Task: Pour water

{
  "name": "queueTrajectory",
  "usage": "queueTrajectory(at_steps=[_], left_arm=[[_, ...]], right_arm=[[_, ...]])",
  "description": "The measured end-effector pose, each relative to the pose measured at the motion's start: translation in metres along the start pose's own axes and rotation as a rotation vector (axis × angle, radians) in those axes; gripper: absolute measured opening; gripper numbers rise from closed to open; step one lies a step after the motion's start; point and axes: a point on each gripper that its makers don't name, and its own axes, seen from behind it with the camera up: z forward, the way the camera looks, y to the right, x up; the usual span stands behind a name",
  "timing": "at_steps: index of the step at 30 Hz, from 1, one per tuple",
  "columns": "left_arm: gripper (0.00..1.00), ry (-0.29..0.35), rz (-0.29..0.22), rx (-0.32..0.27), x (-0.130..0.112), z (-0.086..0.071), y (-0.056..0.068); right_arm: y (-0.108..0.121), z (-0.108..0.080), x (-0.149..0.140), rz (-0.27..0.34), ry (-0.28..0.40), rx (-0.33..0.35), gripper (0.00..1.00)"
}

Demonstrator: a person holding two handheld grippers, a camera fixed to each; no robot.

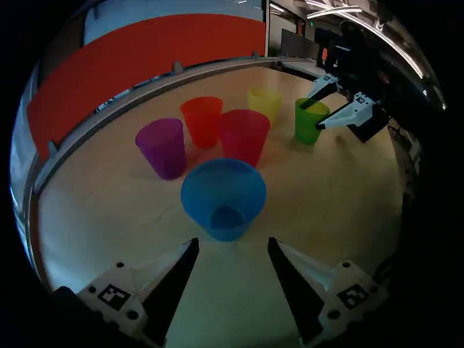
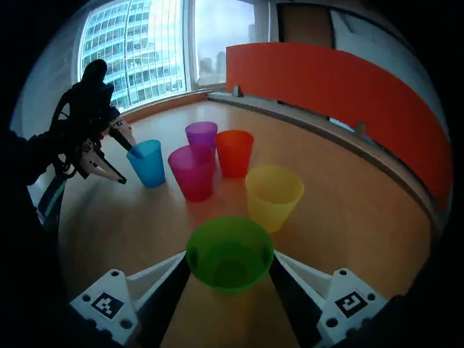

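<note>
**Squaring up on two cups ahead of a pour**

Logging six plastic tumblers standing upright on the wooden table (image 1: 325, 209): blue cup (image 1: 223, 197), purple cup (image 1: 162, 148), orange cup (image 1: 202, 120), red cup (image 1: 243, 136), yellow cup (image 1: 265, 103) and green cup (image 2: 232, 264), all clustered close together.

Finding the blue cup just ahead of the left gripper (image 1: 232, 240) and centred on its gap. Noting the tongs spread wide, with neither side touching the cup in the left gripper view.

Finding the green cup bracketed by the right gripper (image 2: 229, 254). Noting those tongs also wide, with the cup wall filling the gap from side to side. Not managing to tell whether they are pressing or merely lying alongside.

Looking for a water line in either cup and not making one out through tinted walls and dim light. Leaving the fill level open.

Judging handling:
- Expecting light, thin-walled, springy cups with smooth and probably slippery sides.
- Expecting a firm squeeze to push the mouth oval and slop any contents.
- Favouring a hold across the upper wall, just below the rim, where the plastic is likely stiffest.
- Counting on the taper, wider at the top, to wedge the cup against sliding down.
- Advising gentle closure only until the wall stops giving.
- Watching the neighbours: yellow cup near the green one, red cup just behind the blue, both likely easy to knock on lifting or tipping.
</note>
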Motion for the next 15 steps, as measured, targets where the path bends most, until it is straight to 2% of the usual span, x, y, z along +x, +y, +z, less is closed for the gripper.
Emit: queueTrajectory(at_steps=[6, 12, 15], left_arm=[[0.88, -0.009, 0.002, -0.009, -0.0032, -0.0011, 0.0069], [0.88, -0.014, -0.002, -0.003, -0.0042, 0.0000, 0.0075], [0.88, -0.011, -0.012, -0.001, -0.0040, -0.0013, 0.0076]], right_arm=[[0.0007, -0.0016, -0.0041, -0.002, -0.005, -0.004, 0.91], [0.0001, -0.0035, -0.0044, 0.000, -0.004, -0.008, 0.93], [0.0010, -0.0052, -0.0040, 0.005, -0.002, -0.013, 0.97]])
